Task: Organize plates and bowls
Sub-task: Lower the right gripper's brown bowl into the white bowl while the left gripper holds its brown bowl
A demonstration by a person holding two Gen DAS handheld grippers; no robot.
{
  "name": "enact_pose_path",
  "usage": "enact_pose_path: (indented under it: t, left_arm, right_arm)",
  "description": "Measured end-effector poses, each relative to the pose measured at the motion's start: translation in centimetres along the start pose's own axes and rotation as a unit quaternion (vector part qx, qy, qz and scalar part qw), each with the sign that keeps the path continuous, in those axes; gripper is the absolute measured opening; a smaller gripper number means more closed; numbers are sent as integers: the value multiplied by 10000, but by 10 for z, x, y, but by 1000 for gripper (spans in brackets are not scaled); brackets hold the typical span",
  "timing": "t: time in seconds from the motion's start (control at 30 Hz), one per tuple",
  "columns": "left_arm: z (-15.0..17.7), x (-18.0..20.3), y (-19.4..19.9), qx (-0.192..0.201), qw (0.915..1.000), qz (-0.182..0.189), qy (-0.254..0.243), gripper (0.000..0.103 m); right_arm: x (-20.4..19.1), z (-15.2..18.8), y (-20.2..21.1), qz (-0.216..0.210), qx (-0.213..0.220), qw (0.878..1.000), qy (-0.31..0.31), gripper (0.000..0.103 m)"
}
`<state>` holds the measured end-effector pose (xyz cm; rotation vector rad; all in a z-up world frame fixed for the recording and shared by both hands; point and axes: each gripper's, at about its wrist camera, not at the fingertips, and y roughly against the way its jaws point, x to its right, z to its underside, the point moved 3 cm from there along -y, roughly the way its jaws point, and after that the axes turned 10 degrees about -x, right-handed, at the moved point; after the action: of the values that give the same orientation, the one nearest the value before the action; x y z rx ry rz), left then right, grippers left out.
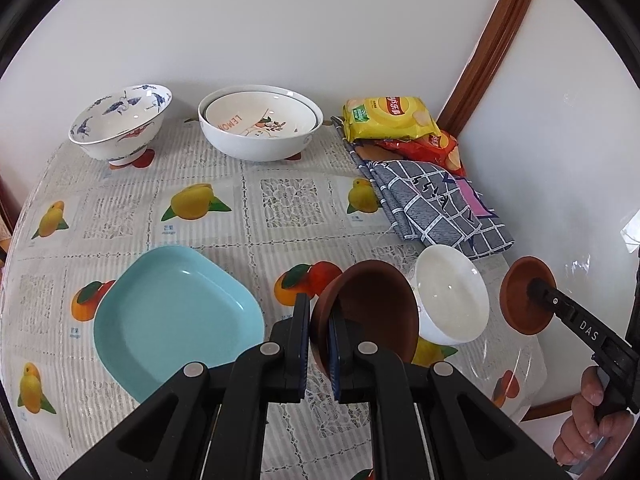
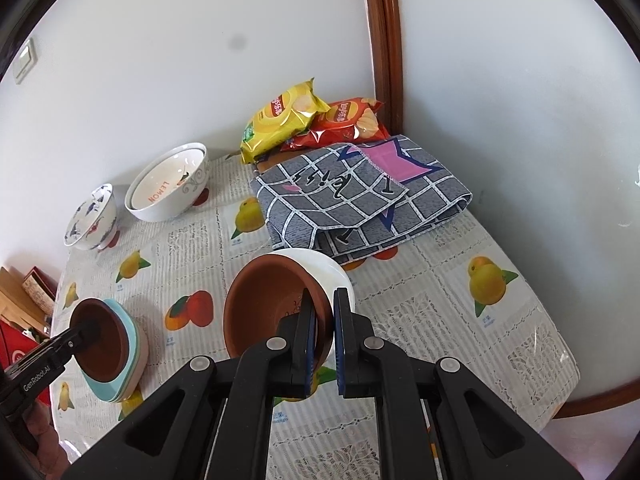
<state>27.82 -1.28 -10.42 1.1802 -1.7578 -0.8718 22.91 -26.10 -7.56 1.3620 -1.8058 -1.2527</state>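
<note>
My left gripper (image 1: 320, 310) is shut on the rim of a brown bowl (image 1: 372, 308), held tilted above the table between a light blue plate (image 1: 176, 320) and a small white bowl (image 1: 452, 296). My right gripper (image 2: 325, 296) is shut on the rim of a second brown bowl (image 2: 268, 312), tilted just in front of the white bowl (image 2: 332, 270). The left wrist view shows the right gripper (image 1: 534, 286) and its brown bowl (image 1: 524, 308) at the right. In the right wrist view the left gripper (image 2: 86, 330) and its bowl (image 2: 102, 340) hang by the blue plate (image 2: 134, 346).
A blue-and-white patterned bowl (image 1: 120, 124) and a large white bowl (image 1: 256, 140) with a lemon-print bowl nested inside stand by the back wall. Two chip bags (image 1: 384, 118) and a folded checked cloth (image 1: 436, 204) fill the back right corner. The fruit-print tablecloth (image 1: 288, 200) covers the table.
</note>
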Motion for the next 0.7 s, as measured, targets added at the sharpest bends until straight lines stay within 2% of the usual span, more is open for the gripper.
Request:
enact_pose_path:
  t: [0.7]
  left_arm:
    - [-20, -2, -38, -300, 9995, 30, 4, 8]
  right_arm:
    - [-4, -8, -69, 275, -501, 9983, 121, 8]
